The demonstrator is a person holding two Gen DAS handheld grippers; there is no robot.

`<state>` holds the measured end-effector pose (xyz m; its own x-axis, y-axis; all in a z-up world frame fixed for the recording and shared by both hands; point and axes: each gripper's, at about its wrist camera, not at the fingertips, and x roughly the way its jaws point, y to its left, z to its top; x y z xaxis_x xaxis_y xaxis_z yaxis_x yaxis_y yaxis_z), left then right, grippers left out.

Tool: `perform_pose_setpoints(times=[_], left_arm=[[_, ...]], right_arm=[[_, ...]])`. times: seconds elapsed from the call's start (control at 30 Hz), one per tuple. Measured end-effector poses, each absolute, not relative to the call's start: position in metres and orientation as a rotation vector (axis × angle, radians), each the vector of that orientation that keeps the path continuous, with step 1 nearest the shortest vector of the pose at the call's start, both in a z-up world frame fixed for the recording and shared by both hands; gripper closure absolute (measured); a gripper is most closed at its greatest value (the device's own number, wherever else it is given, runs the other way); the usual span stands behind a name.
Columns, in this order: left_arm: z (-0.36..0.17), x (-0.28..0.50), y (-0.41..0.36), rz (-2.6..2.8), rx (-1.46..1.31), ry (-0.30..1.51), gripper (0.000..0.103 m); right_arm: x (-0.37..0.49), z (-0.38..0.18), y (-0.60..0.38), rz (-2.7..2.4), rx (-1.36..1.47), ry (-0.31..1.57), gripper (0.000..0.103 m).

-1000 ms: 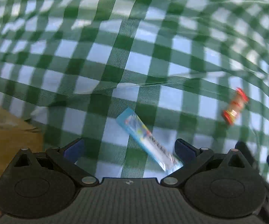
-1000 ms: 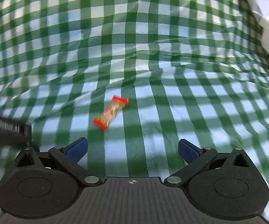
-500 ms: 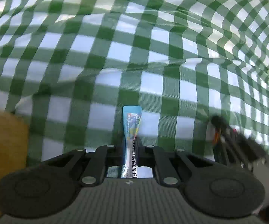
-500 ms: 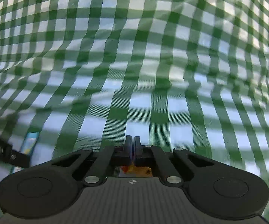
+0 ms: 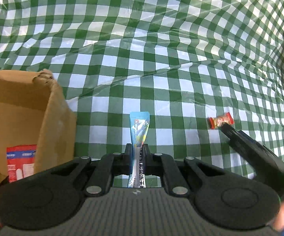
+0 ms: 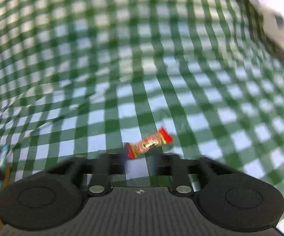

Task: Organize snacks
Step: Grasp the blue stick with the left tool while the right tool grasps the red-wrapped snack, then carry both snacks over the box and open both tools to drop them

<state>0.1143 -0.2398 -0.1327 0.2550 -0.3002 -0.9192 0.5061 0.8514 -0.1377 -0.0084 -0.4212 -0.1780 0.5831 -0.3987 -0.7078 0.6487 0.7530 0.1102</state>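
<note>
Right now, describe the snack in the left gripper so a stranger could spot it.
Over the green checked tablecloth, beside the cardboard box, the shut left gripper pinches a slim blue stick packet. Unlike the short red candy, it is long, narrow and blue.

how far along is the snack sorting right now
Done: some packets already lie in the brown cardboard box. In hand: the left gripper clamps a blue stick sachet. Left: the red-ended candy lies on the checked cloth by the opening right gripper.
</note>
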Motion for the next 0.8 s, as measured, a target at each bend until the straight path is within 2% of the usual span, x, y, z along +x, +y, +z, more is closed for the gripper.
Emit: perform_pose_setpoints(times=[0.03,0.2,0.27,0.3,0.53,0.67,0.8], left_arm=[[-0.131,0.113,-0.237,-0.557,0.2,1.196,0.093],[-0.117,0.106,-0.226,-0.6,0.209,1.158,0.093],[-0.11,0.102,-0.22,-0.615,0.203,1.148,0.093],[-0.105,0.1,-0.215,-0.623,0.198,1.15,0.093],[-0.065,0.075,-0.157,-0.651,0.155,1.111,0.093],[-0.043,0.059,-0.11,-0.634,0.139,1.099,0.093],[-0.021,0.039,-0.057,-0.589,0.143,1.067,0.093]], right_arm=[[-0.002,-0.184,-0.425,-0.659,0.4,0.732,0.038],[0.029,-0.213,-0.425,-0.73,0.42,0.796,0.037],[0.036,-0.214,-0.418,-0.746,0.326,0.798,0.073],[0.037,-0.213,-0.415,-0.757,0.291,0.813,0.083],[-0.015,-0.183,-0.387,-0.771,0.288,0.8,0.085],[-0.075,-0.14,-0.333,-0.672,0.332,0.76,0.085],[-0.113,-0.115,-0.251,-0.548,0.299,0.805,0.085]])
